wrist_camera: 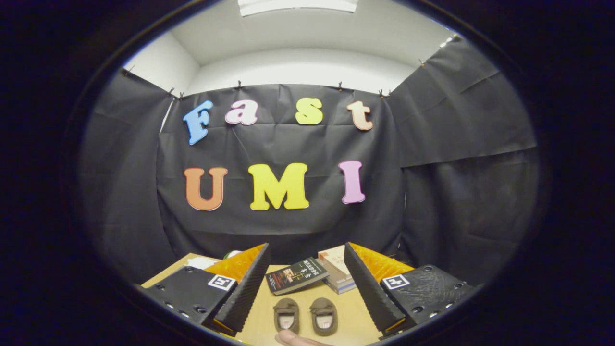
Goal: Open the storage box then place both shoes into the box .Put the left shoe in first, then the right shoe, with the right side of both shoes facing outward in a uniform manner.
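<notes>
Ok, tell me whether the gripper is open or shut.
Open. The gripper has its fingers spread wide apart, with the two shoes lying on the table between them, untouched.

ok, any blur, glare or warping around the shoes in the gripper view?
Gripper view: strong fisheye bend in the wall and ceiling; the two shoes between the open fingers of the gripper are sharp, evenly lit, no glare; the books beyond are sharp too.
</notes>
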The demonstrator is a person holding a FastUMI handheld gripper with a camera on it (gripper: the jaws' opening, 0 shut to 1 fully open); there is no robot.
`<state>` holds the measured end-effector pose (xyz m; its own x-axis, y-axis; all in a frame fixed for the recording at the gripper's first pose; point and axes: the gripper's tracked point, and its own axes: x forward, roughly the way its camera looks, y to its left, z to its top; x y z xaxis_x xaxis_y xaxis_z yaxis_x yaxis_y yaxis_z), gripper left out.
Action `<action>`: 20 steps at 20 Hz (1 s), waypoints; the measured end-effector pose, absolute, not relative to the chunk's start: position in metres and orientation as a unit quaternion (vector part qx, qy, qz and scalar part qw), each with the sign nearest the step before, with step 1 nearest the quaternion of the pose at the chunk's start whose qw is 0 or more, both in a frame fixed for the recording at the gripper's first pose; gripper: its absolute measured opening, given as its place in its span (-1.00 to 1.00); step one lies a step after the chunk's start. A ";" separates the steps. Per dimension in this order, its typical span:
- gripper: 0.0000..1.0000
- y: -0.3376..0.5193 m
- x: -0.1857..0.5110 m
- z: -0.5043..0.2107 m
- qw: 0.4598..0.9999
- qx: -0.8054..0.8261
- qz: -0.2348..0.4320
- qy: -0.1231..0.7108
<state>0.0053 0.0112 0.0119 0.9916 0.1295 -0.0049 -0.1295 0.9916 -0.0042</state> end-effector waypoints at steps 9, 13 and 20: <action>0.90 0.020 0.009 -0.013 0.996 -0.013 0.072 0.045; 0.90 0.064 0.017 -0.030 0.991 -0.012 0.114 0.068; 0.90 0.145 0.051 -0.100 0.970 0.020 0.174 0.167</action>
